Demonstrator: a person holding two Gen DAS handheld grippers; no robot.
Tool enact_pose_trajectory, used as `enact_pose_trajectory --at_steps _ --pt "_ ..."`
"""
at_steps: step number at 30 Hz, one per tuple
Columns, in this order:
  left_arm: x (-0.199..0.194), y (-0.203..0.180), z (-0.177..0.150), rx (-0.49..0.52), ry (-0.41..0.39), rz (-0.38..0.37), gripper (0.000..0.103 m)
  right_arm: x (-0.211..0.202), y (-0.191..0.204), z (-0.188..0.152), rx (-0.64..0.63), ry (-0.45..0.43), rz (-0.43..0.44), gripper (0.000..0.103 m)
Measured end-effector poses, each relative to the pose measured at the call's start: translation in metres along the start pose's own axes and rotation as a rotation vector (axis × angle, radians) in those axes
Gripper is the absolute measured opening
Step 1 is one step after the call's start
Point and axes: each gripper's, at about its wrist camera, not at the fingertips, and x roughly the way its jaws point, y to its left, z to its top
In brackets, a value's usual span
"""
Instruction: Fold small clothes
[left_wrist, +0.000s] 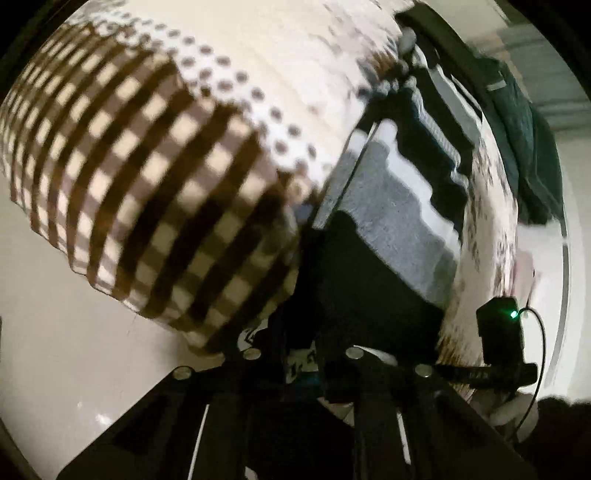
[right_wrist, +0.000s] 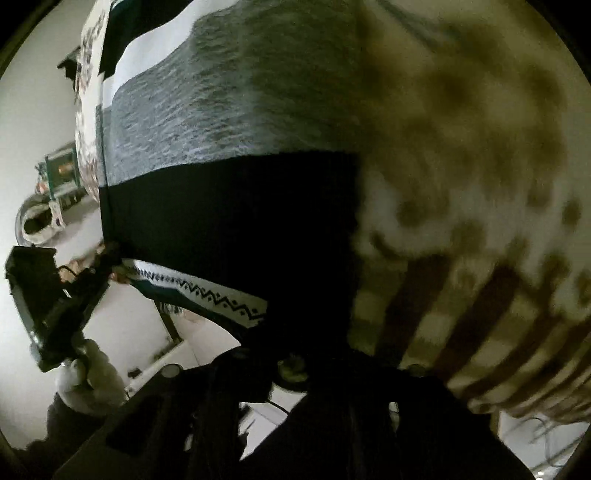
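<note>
Both claws, left (left_wrist: 295, 258) and right (right_wrist: 332, 350), look clamped on the garment (left_wrist: 147, 177), hanging mid-air between them above the desk (left_wrist: 55, 350). Fold looks barely underway, not laid flat.

Motion blur is smearing the dotted upper part of the checked garment (left_wrist: 155, 173) in the left wrist view. Cloth is covering the left gripper's (left_wrist: 295, 295) fingertips, hiding how the jaws stand. In the right wrist view, the same brown-and-cream fabric (right_wrist: 480, 221) is dissolving into blur, and the striped garment (right_wrist: 229, 110) is burying the right gripper (right_wrist: 314, 332).
</note>
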Motion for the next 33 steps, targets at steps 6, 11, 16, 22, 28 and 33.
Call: enact_pose_trajectory --at_steps 6,11,16,22,28,33 --pt "-0.029 -0.057 0.064 0.091 -0.112 -0.002 0.061 -0.090 -0.014 0.015 0.048 -0.149 0.079 0.058" --pt "-0.013 -0.126 0.159 0.165 -0.198 -0.127 0.065 -0.178 -0.029 0.071 0.094 -0.309 0.098 0.071" --pt "0.046 -0.199 0.275 0.300 -0.216 -0.140 0.065 -0.264 -0.037 0.166 0.134 -0.506 0.037 0.072" --pt "0.121 -0.237 0.374 0.389 -0.144 -0.073 0.063 -0.326 -0.050 0.271 0.205 -0.616 0.082 0.072" --pt "0.133 -0.251 0.387 0.518 -0.160 -0.120 0.007 -0.311 -0.032 0.353 0.259 -0.634 0.110 0.072" --pt "0.100 -0.236 0.391 0.483 -0.228 -0.186 0.007 -0.299 -0.034 0.377 0.302 -0.649 0.223 0.071"
